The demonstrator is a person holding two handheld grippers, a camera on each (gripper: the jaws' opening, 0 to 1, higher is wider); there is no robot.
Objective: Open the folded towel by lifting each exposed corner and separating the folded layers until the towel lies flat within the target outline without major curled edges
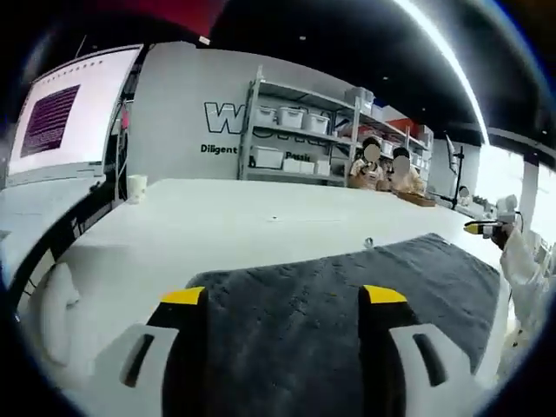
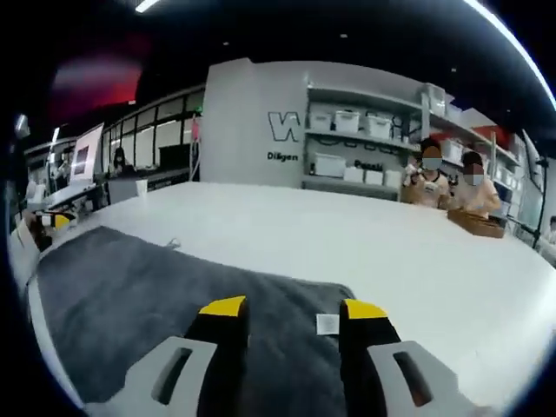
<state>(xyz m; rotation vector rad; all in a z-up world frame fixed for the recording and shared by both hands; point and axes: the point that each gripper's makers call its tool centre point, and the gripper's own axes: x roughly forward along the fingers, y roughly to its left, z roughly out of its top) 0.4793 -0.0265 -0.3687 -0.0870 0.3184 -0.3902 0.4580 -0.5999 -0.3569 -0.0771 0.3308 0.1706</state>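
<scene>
Dark grey towel [image 1: 347, 295] lies spread on white table [image 1: 243, 217]. Left claw [image 1: 282, 300] and right claw [image 2: 287, 313] both wide, empty, over towel. Risk: low pinch drags fabric, re-curling edge near tag [image 2: 327, 324].

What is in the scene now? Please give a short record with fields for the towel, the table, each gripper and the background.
towel: dark grey towel, lying spread on the table, small white tag near one edge
table: large white table
left gripper: left gripper, jaws apart over the towel, nothing between them
right gripper: right gripper, jaws apart above the towel edge, nothing held
target outline: cannot tell, none visible
background: metal shelves with white bins, two people seated at the far side, screen to the left
</scene>
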